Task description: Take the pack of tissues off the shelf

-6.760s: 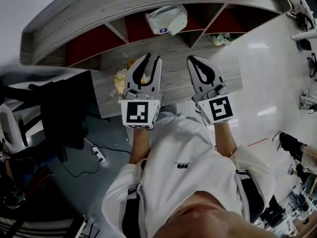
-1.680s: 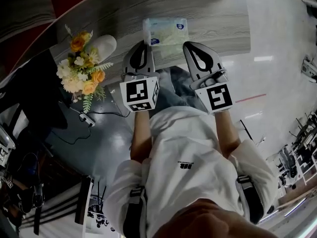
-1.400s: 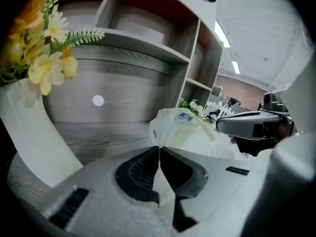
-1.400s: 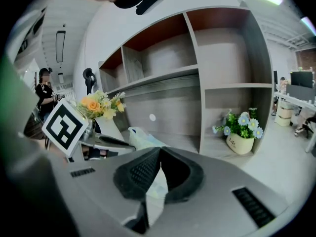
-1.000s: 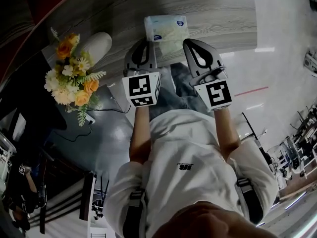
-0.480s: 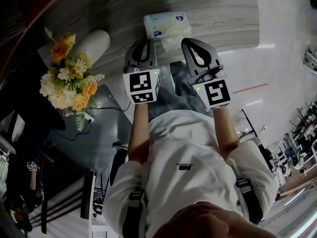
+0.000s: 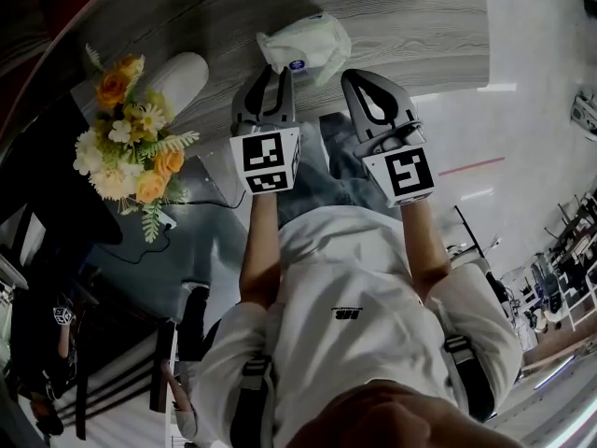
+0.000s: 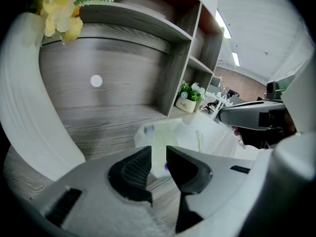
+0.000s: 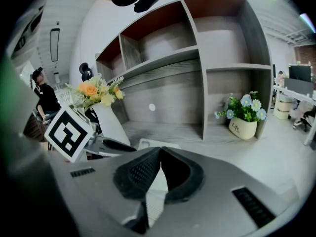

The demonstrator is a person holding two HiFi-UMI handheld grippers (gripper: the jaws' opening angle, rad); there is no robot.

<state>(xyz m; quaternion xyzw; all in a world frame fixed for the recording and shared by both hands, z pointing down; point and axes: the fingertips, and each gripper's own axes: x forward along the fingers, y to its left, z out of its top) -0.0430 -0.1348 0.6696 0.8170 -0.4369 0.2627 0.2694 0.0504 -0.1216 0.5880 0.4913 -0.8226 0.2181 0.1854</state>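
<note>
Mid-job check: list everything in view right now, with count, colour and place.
tissue pack: one, pale green and white, on the desk just ahead of the left gripper
vase: one, white, on the desk left of the pack
flowers: one bunch, orange, yellow and white, in the vase
potted plant: one, blue flowers in a white pot, in the shelf's right bay
shelf: one, grey wood with red backs, behind the desk
desk: one, grey wood
shirt: one, white, on the person
left gripper: grey, jaws just been opening, pack's near edge in the gap, not pinched
right gripper: grey, jaws together, empty
</note>
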